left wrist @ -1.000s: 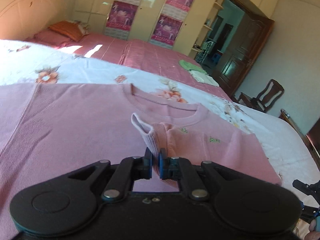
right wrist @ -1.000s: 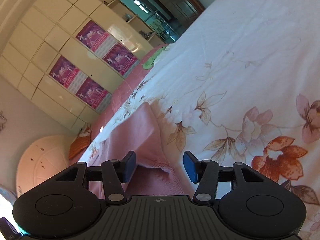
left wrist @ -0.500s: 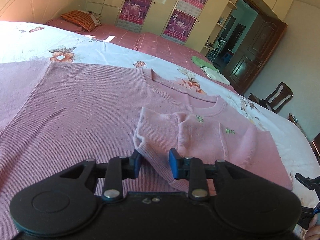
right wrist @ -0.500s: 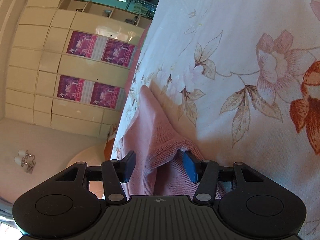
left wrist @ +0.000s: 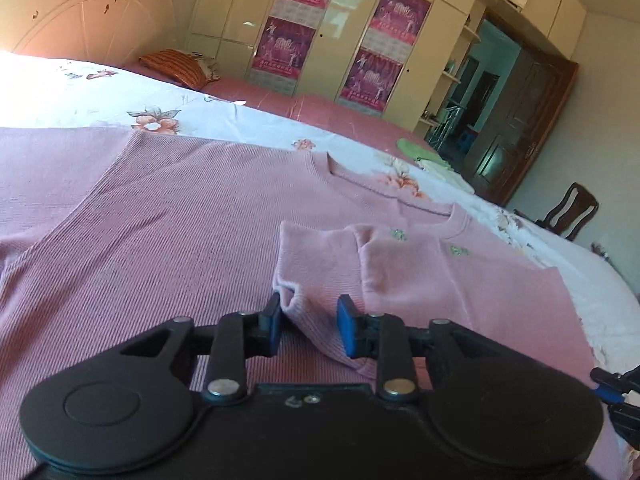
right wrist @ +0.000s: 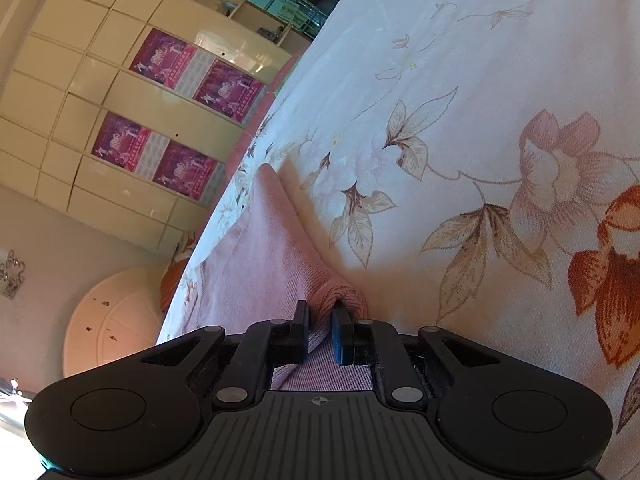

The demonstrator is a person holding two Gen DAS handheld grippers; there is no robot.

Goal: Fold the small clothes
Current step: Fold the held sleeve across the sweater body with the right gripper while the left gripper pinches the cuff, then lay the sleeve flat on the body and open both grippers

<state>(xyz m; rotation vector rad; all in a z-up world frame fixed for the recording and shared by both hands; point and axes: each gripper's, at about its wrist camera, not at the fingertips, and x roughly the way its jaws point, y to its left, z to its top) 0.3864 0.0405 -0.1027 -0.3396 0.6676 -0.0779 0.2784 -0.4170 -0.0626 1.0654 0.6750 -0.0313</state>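
Observation:
A pink ribbed sweater point(left wrist: 168, 216) lies flat on the floral bedsheet point(left wrist: 60, 92). Its right sleeve point(left wrist: 320, 268) is folded over onto the body, cuff end toward me. My left gripper point(left wrist: 308, 326) is open, its jaws either side of the sleeve's cuff without clamping it. In the right wrist view the sweater point(right wrist: 260, 240) runs away along the floral sheet point(right wrist: 480, 128). My right gripper point(right wrist: 320, 332) is shut on a bunched ribbed edge of the sweater point(right wrist: 340, 296).
A second bed with a pink cover point(left wrist: 304, 104) and an orange pillow point(left wrist: 176, 68) lies beyond. Folded green and white clothes point(left wrist: 432, 160) sit on its far end. A wardrobe with posters point(left wrist: 332, 32), a dark door point(left wrist: 520, 132) and a wooden chair point(left wrist: 572, 212) stand behind.
My left gripper let go of the sleeve cuff and opened; the sleeve now lies folded on the body. My right gripper moved onto the sweater's edge and closed on it.

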